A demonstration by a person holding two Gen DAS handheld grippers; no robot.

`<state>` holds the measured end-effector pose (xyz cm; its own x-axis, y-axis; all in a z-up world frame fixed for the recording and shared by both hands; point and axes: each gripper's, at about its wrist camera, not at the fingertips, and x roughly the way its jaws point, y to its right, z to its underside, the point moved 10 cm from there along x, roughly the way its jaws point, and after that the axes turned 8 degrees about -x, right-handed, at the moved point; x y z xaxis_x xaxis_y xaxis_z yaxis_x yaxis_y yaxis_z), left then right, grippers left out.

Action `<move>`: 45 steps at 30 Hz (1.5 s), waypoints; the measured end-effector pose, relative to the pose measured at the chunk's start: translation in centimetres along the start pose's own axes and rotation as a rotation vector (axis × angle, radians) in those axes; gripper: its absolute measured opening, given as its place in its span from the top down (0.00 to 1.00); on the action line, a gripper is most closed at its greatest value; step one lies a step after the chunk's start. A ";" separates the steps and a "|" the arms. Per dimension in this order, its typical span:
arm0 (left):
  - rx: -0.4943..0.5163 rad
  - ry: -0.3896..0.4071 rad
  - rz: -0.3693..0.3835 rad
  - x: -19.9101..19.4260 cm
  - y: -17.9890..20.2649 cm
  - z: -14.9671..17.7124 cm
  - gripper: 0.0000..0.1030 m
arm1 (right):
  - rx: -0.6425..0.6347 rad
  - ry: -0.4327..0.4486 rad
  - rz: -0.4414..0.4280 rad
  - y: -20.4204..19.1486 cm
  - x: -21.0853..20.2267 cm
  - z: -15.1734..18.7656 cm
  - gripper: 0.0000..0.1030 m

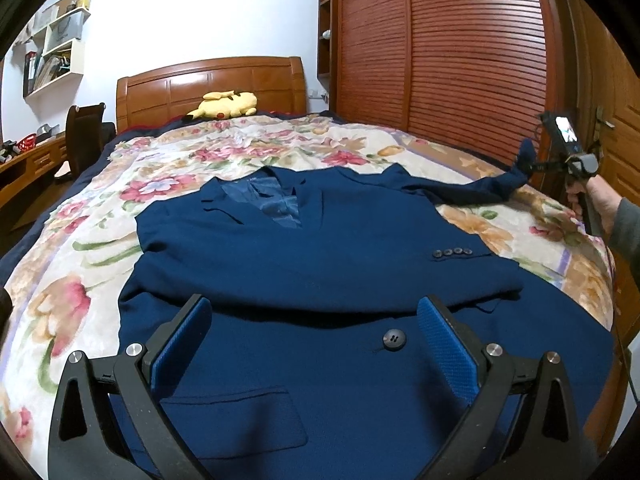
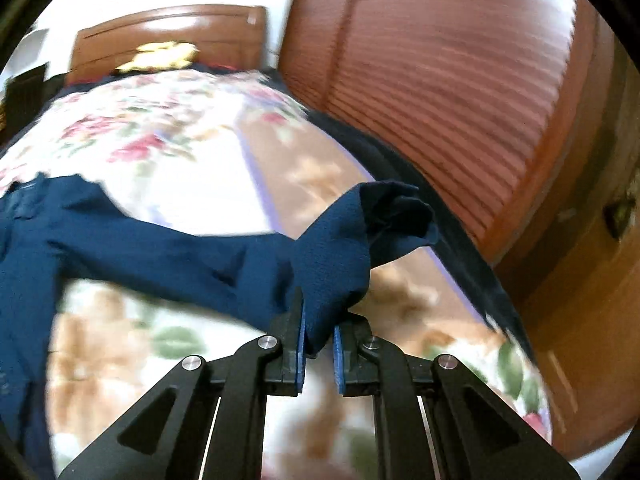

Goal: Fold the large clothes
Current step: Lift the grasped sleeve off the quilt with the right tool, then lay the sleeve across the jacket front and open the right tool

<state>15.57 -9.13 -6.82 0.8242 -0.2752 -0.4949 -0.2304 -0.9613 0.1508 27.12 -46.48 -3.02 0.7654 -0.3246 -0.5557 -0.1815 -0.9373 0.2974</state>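
Bedroom, bed [image 1: 100,280] with floral blanket, wooden headboard [image 1: 208,84], slatted wardrobe [image 1: 460,48] alongside. Navy suit jacket [image 1: 320,264] lies flat mid-bed, front up, collar toward headboard, hem toward camera; long axis runs down the bed. One sleeve [image 2: 192,256] stretched out sideways toward the wardrobe, cuff end lifted. Left claw [image 1: 316,344] spread wide above the lower front, gripping nothing. Right claw [image 2: 318,320] pinched tight on sleeve end.
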 end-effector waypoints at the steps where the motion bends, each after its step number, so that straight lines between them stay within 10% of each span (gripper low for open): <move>1: -0.004 0.006 -0.001 -0.1 -0.2 -0.1 0.00 | -0.025 0.025 -0.009 -1.0 -1.5 -0.8 0.90; 25: -0.036 0.030 -0.043 -3.7 -4.5 0.0 0.00 | -0.311 0.401 -0.184 -17.7 -25.1 -9.1 0.91; 37: -0.052 0.048 -0.106 -4.9 -8.3 -0.2 0.00 | -0.410 0.582 -0.375 -23.7 -32.5 -6.9 0.91; 45: -0.103 0.069 -0.138 -6.3 -11.5 -0.4 0.00 | -0.464 0.485 -0.481 -24.5 -30.3 -2.2 0.91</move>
<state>13.25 3.65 -5.06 0.8788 -0.1360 -0.4574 -0.0614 -0.9828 0.1743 9.76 -13.38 8.27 0.8953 0.2894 -0.3387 0.4262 -0.7777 0.4621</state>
